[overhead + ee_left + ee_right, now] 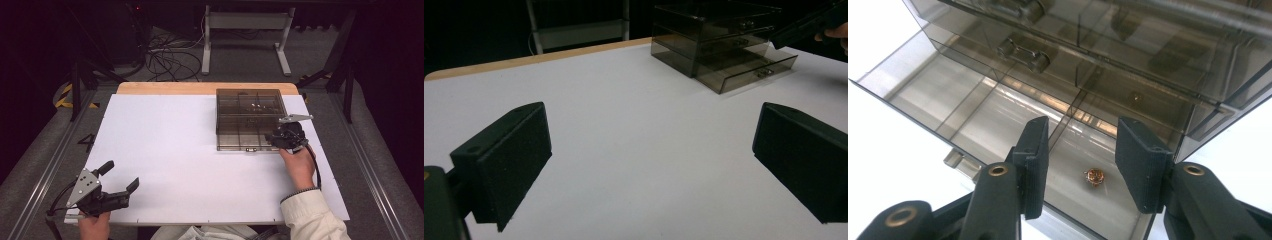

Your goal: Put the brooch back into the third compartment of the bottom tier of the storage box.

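A smoky clear drawer box (pixel 250 107) stands at the table's back right, its bottom drawer (pixel 240 141) pulled out toward me. My right gripper (pixel 281 138) hovers over that drawer's right end. In the right gripper view its jaws (pixel 1080 145) stand open above the drawer floor (pixel 973 110), where a small coppery bead-like piece (pixel 1095 176) lies loose between and below them. My left gripper (pixel 121 175) rests open at the front left, far from the box. The left gripper view has the gripper (pixel 654 145) wide open over bare table, with the box (pixel 709 30) beyond.
A white sheet (pixel 190 150) covers the table, with a wooden edge (pixel 200 88) at the far side. On the floor beyond are a grey metal stand (pixel 245 30), tangled cables (pixel 170 55) and black tripod legs (pixel 80 80). A closed upper drawer has a handle (pixel 1023 52).
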`<state>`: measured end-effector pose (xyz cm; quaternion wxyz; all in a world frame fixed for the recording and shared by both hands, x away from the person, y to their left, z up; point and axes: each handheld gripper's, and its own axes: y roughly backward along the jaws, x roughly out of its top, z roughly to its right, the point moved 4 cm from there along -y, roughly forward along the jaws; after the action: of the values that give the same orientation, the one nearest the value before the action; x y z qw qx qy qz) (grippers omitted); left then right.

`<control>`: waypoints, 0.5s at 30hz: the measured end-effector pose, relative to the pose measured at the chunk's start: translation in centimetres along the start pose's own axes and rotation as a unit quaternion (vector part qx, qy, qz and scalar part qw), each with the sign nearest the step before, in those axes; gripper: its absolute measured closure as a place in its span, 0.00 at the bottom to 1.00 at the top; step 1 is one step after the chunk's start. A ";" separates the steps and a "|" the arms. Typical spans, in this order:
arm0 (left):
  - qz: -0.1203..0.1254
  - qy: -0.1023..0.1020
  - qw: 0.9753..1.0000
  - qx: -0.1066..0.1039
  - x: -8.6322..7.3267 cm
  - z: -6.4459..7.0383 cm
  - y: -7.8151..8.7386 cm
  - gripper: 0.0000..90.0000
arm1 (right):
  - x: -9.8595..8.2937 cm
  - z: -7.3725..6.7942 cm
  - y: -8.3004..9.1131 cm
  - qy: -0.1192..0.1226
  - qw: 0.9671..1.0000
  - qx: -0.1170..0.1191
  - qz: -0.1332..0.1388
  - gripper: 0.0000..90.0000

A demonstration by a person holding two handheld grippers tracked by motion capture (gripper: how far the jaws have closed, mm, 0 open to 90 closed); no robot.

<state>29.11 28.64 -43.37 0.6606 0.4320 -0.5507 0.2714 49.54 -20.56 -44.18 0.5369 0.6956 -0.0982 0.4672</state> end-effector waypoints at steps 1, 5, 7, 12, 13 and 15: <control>0.000 0.000 1.000 0.000 0.0 0.0 0.0 0.03 | 0.1 -0.1 0.2 0.002 1.000 0.000 0.003 0.63; -0.001 -0.001 1.000 -0.001 0.0 0.0 0.0 0.03 | 0.4 -0.3 0.8 0.007 1.000 -0.002 0.015 0.62; -0.001 -0.001 1.000 0.000 0.0 0.0 0.0 0.03 | 0.5 -0.4 0.9 0.008 1.000 -0.002 0.019 0.61; 0.000 -0.001 1.000 0.000 0.0 0.0 0.0 0.03 | 0.7 -0.7 1.2 0.015 1.000 -0.002 0.025 0.61; -0.001 -0.002 1.000 0.000 0.0 0.1 0.0 0.03 | 0.7 -0.8 1.2 0.017 1.000 -0.003 0.027 0.61; 0.001 -0.002 1.000 -0.001 0.0 0.1 0.0 0.03 | 0.9 -0.9 1.5 0.019 0.999 -0.001 0.030 0.61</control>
<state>29.07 28.56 -43.37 0.6595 0.4318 -0.5525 0.2707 48.61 -20.12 -42.59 0.5252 0.6826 -0.1095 0.4963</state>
